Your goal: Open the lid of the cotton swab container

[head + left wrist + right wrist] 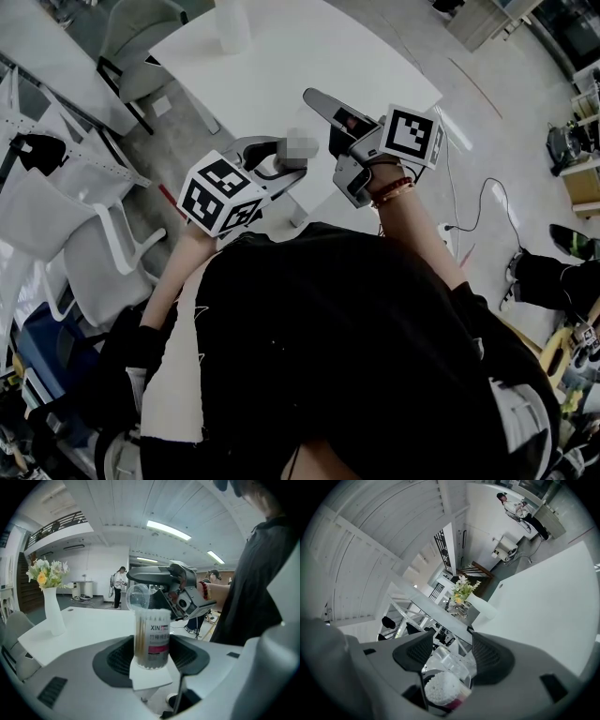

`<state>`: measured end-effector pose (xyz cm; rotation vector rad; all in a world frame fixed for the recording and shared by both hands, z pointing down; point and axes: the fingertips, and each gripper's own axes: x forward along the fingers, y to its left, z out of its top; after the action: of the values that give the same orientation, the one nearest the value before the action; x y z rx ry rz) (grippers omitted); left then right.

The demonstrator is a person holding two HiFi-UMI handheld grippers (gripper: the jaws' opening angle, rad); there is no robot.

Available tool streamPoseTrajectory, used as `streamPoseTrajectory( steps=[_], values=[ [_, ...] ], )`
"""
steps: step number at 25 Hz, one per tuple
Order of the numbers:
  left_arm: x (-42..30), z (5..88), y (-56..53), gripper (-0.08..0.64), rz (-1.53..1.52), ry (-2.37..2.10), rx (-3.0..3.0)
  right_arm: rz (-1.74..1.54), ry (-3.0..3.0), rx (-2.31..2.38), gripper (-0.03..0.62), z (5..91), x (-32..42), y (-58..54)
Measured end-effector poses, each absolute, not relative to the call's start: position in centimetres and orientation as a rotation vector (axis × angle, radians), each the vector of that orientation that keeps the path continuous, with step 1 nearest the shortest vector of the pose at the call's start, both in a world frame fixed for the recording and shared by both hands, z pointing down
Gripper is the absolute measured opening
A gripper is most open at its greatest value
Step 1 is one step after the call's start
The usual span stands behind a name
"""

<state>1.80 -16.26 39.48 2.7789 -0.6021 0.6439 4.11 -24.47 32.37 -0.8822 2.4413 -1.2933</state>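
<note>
The cotton swab container [152,639], a clear tube with a pink label, stands upright between my left gripper's [151,653] pads, gripped. Its clear round lid [138,597] stands off the mouth, so the white swab tips [443,688] are bare. In the right gripper view the lid [440,658] spans the gap between the two pads of my right gripper [453,654], which is shut on it. The right gripper's upper finger [154,573] lies over the lid. In the head view the left gripper [291,159] and right gripper [317,117] meet above the table's near edge; a blurred patch covers the container there.
The white table [281,47] carries a white vase [51,611] of flowers at its far side. White chairs [56,225] and a metal frame stand to the left. People are at the far end of the room [119,585]. A cable runs over the floor [487,202].
</note>
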Motion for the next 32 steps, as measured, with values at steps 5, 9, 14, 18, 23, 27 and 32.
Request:
streamPoseTrajectory(
  steps=[5,9,14,18,23,27,32],
  values=[
    [1.8,39.5,-16.0,0.247,0.634,-0.584,2.785,-1.293,2.440,-0.886,0.265,32.5,4.3,-24.6],
    [1.6,39.5,-15.9,0.247,0.615,-0.559,2.808,-1.255,2.467,-0.879,0.265,32.4,4.3,-24.9],
    [1.4,39.5,-15.4,0.247,0.584,-0.518,2.834,-1.288,2.435,-0.881,0.265,33.0,4.3,-25.1],
    [1.5,39.7,-15.2,0.247,0.577,-0.496,2.836,-1.308,2.416,-0.874,0.265,33.4,4.3,-25.2],
    [1.5,39.8,-15.1,0.247,0.573,-0.463,2.845,-1.349,2.379,-0.873,0.265,34.2,4.7,-25.5],
    [1.7,39.8,-14.8,0.247,0.562,-0.430,2.856,-1.383,2.343,-0.881,0.265,34.8,5.0,-25.6],
    [1.8,39.9,-14.8,0.247,0.554,-0.419,2.857,-1.393,2.325,-0.888,0.265,35.3,5.2,-25.8]
  ],
)
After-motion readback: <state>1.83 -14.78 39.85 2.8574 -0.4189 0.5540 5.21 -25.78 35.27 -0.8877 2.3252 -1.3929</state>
